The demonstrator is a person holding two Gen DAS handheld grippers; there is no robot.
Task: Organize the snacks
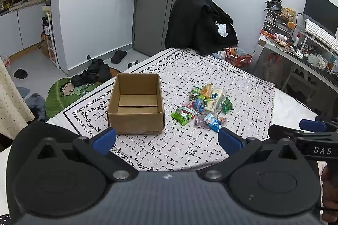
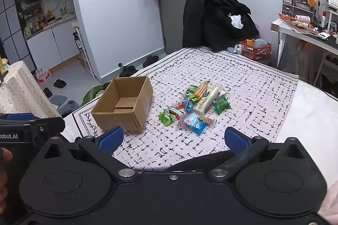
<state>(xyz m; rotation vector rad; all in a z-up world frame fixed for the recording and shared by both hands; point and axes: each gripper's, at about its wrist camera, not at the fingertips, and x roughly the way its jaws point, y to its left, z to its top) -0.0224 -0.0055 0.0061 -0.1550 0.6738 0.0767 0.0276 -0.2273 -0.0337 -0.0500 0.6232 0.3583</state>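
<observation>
Cardboard box (image 1: 136, 104) sits empty on the bed (image 1: 291, 110), left of the snacks (image 1: 202, 106) piled just beside it, handy for loading, while the left gripper (image 1: 166, 140) and right gripper (image 2: 173, 138) hover near, both wide and holding nothing.

A black coat (image 1: 200, 22) drapes a chair; red basket (image 1: 237, 56) beside it; dark shoes (image 1: 93, 72), apparently, by the door (image 1: 162, 3).

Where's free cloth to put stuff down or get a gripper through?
Free: the strip between cardboard box and snack pile; the near cloth ahead of both open grippers; the far cloth beyond the pile. Box interior is empty. Crowded: the pile itself, packets overlapping.
</observation>
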